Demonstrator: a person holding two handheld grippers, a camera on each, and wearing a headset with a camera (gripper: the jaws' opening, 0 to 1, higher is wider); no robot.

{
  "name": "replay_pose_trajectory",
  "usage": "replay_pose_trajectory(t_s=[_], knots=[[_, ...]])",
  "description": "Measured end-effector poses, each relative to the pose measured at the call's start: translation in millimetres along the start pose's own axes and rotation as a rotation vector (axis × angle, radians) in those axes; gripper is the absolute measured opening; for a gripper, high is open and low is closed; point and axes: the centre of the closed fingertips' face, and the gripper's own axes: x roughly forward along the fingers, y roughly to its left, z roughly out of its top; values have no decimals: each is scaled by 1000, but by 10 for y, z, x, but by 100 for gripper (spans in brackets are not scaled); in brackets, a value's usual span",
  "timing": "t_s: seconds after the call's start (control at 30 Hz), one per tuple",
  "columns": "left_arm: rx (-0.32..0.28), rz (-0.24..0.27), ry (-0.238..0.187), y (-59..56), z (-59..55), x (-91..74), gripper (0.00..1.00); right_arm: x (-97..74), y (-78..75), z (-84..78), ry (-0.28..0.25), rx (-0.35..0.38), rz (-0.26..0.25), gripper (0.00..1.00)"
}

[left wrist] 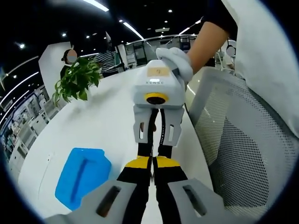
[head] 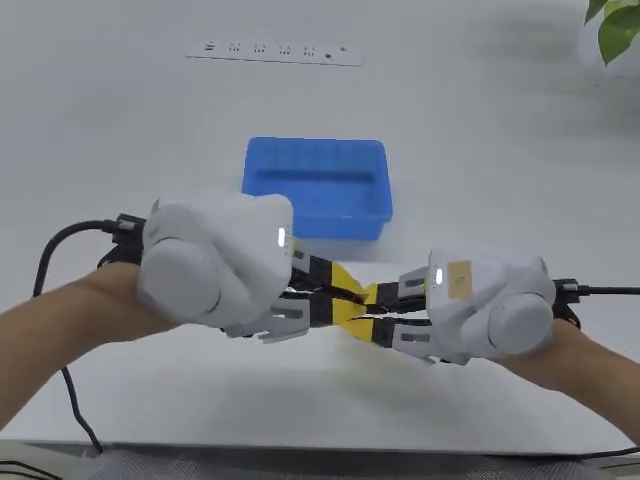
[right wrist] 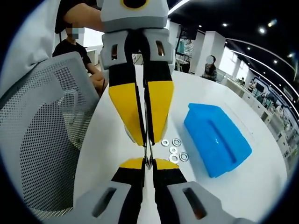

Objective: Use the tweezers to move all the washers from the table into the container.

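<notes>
Above the white table my two grippers meet tip to tip. The left gripper (head: 354, 298) comes in from the left and the right gripper (head: 369, 311) from the right. Thin metal tweezers (right wrist: 148, 157) run between the left gripper's (right wrist: 147, 139) yellow pads, and their tip reaches in between my right gripper's (right wrist: 148, 164) jaws. Both pairs of jaws stand closed on the tweezers. Several silver washers (right wrist: 174, 150) lie on the table beside the blue container (right wrist: 217, 139), which sits just beyond the grippers (head: 316, 185). From the left gripper (left wrist: 152, 163), the right gripper (left wrist: 152, 155) faces me.
A white power strip (head: 275, 50) lies at the table's far edge and a green plant (head: 612, 28) stands at the far right corner. A grey mesh chair (right wrist: 44, 126) is at the near side. People sit in the background.
</notes>
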Motion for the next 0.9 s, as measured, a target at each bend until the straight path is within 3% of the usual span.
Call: replay_pose_trajectory(t_s=[0.27, 0.8, 0.9], knots=[[-62, 6, -23, -6, 3, -12, 5, 6, 0, 1, 7, -18, 4, 7], [-45, 43, -19, 36, -34, -219, 5, 94, 17, 164, 14, -55, -2, 11], [-50, 48, -12, 70, -75, -271, 5, 119, -17, 142, 40, -83, -16, 16]])
